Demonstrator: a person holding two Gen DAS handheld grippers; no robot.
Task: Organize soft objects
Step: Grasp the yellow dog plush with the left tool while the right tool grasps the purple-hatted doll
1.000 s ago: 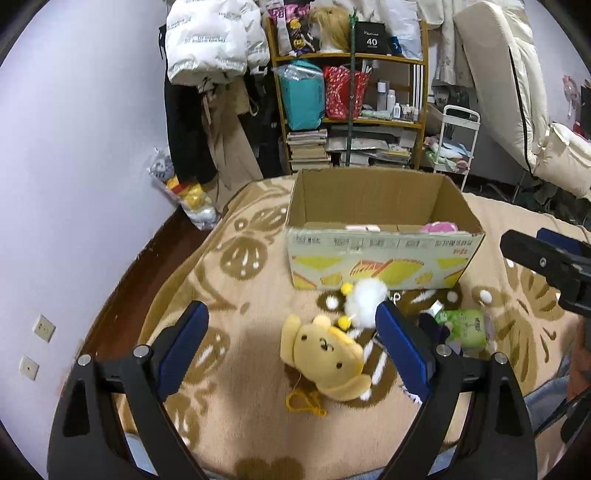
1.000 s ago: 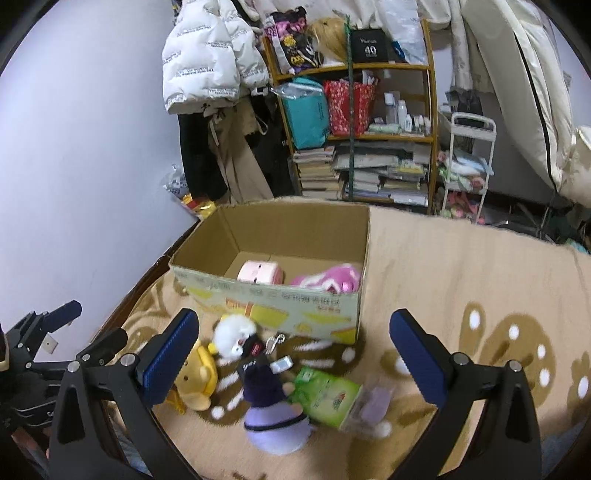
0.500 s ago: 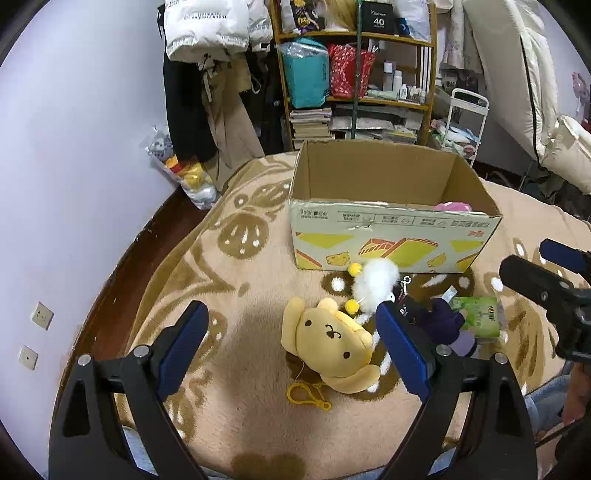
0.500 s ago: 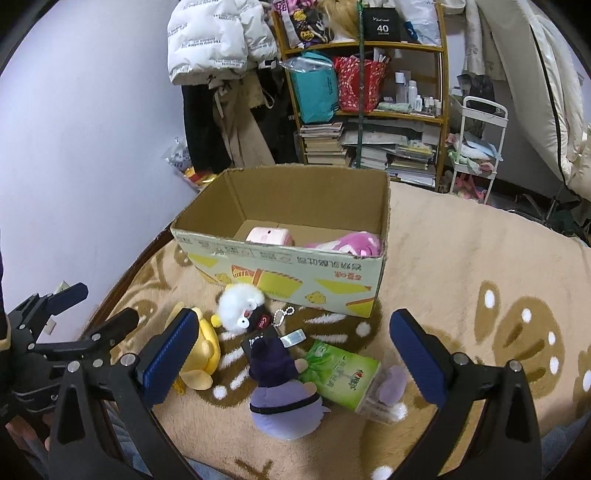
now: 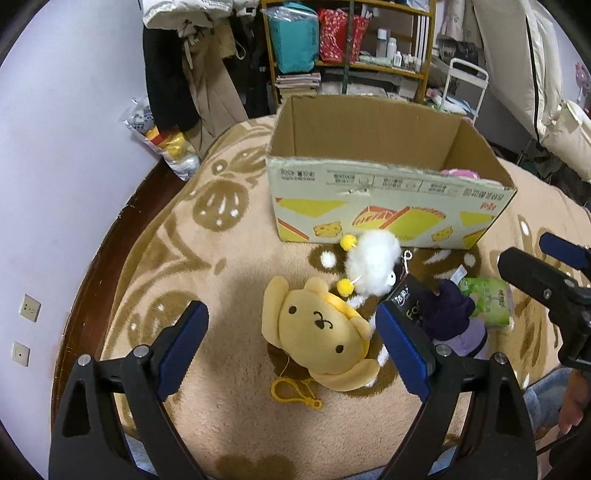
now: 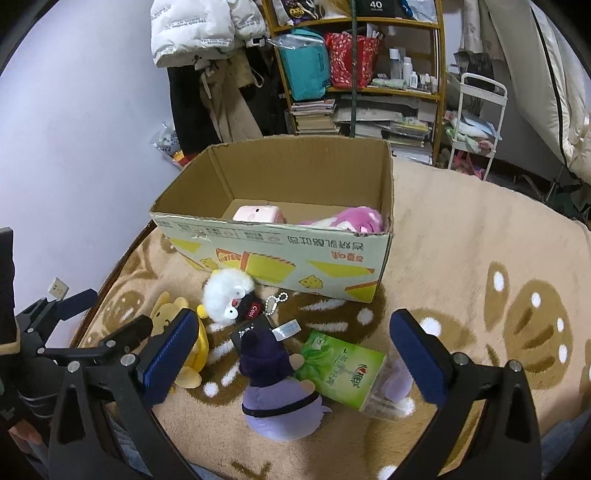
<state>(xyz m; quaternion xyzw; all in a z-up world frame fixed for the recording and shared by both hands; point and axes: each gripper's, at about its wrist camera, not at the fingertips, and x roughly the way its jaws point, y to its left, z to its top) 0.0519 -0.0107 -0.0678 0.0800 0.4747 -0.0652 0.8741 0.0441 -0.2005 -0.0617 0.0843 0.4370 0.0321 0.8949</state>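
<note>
Lying between both grippers' spread jaws: yellow plush [image 5: 321, 332] left, purple plush [image 6: 273, 384] right.

Cluttered wooden shelf [image 6: 373, 74], white puffer jacket [image 6: 199, 29], white trolley [image 6: 476, 122]

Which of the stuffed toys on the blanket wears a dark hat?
The purple round plush, beside the green tissue pack; the yellow dog and white fluffball are bareheaded.
</note>
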